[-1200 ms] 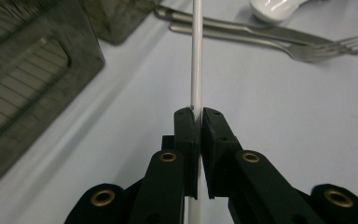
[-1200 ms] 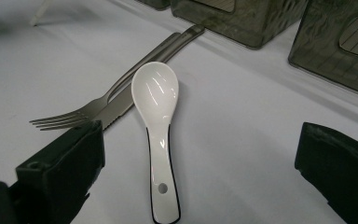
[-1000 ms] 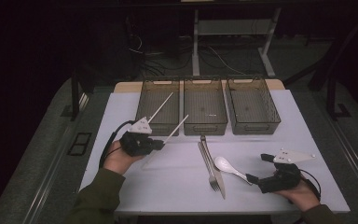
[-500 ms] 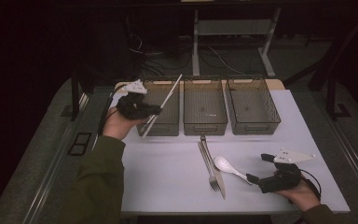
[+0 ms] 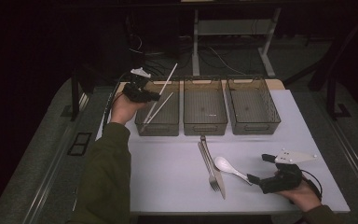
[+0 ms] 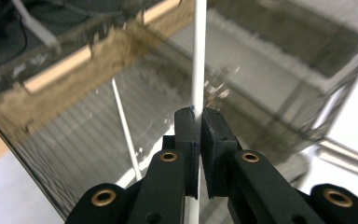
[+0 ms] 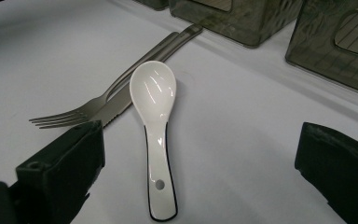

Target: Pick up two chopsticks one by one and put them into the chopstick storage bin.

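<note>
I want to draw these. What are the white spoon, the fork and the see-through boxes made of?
The spoon looks like glazed ceramic: glossy white with bright highlights, though it could be hard plastic. The fork looks like metal: dull grey with a brushed sheen. The boxes look like smoky clear plastic, since the table shows through their walls.

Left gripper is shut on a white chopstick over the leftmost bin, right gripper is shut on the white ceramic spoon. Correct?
Not quite. The right gripper is open: in the right gripper view its jaws stand wide apart either side of the white ceramic spoon, which lies flat on the white table, ungripped. The rest holds: the left gripper is shut on a thin white chopstick over the leftmost dark translucent bin.
</note>
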Motion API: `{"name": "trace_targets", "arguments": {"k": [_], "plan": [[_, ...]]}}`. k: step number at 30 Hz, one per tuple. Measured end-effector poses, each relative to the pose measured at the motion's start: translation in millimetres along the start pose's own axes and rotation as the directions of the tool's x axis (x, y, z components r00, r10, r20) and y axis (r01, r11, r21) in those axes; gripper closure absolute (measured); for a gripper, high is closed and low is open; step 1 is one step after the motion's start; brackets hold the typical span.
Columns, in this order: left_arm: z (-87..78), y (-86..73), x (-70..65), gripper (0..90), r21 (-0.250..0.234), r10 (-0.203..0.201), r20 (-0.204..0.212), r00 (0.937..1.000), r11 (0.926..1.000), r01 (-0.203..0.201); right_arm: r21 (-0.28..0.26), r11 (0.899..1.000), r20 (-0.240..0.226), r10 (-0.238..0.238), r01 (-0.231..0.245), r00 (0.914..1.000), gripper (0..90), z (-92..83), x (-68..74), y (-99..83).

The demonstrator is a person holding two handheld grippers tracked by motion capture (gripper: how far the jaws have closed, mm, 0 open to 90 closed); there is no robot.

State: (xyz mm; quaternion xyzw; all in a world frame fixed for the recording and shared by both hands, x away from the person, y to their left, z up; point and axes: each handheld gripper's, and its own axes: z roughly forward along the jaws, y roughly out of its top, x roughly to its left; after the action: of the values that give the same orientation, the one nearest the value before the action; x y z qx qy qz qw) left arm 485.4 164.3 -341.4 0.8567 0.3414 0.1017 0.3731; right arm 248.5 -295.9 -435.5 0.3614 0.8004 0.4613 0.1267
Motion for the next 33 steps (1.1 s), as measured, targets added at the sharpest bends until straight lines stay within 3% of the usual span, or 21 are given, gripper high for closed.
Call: {"name": "trace_targets", "arguments": {"k": [4,12,18,26,29,33], "plan": [[16.3,-12.9,5.6,84.8,0.045,-0.031,-0.003,0.9995,0.9985,0.031,-0.003,1.0,0.004,0.008,-0.008,1.0,1.4,-1.7,0.0,-0.7],[34.6,-24.6,10.7,84.3,0.119,-0.037,-0.018,0.9992,0.9921,0.038,-0.002,1.0,0.015,0.014,-0.014,0.9998,1.4,-4.3,1.0,-2.4],[39.9,-27.2,10.1,82.9,0.126,-0.065,-0.055,0.9964,0.9894,0.071,-0.003,1.0,0.013,0.016,-0.016,0.9998,1.4,-4.4,1.7,-2.3],[35.0,-29.5,9.1,72.3,0.076,-0.083,-0.082,0.9932,0.9931,0.09,-0.01,1.0,0.014,0.014,-0.014,0.9998,1.4,-6.5,2.8,-2.4],[27.7,-26.6,3.1,67.1,0.052,-0.061,-0.074,0.9954,0.9966,0.065,-0.013,1.0,0.016,0.011,-0.011,0.9998,1.4,-7.5,3.1,-2.1],[15.4,-24.1,-9.0,58.8,0.002,-0.046,-0.026,0.9986,0.9989,0.046,-0.017,1.0,0.016,0.01,-0.01,0.9998,1.4,-8.3,3.6,-1.6]]}}
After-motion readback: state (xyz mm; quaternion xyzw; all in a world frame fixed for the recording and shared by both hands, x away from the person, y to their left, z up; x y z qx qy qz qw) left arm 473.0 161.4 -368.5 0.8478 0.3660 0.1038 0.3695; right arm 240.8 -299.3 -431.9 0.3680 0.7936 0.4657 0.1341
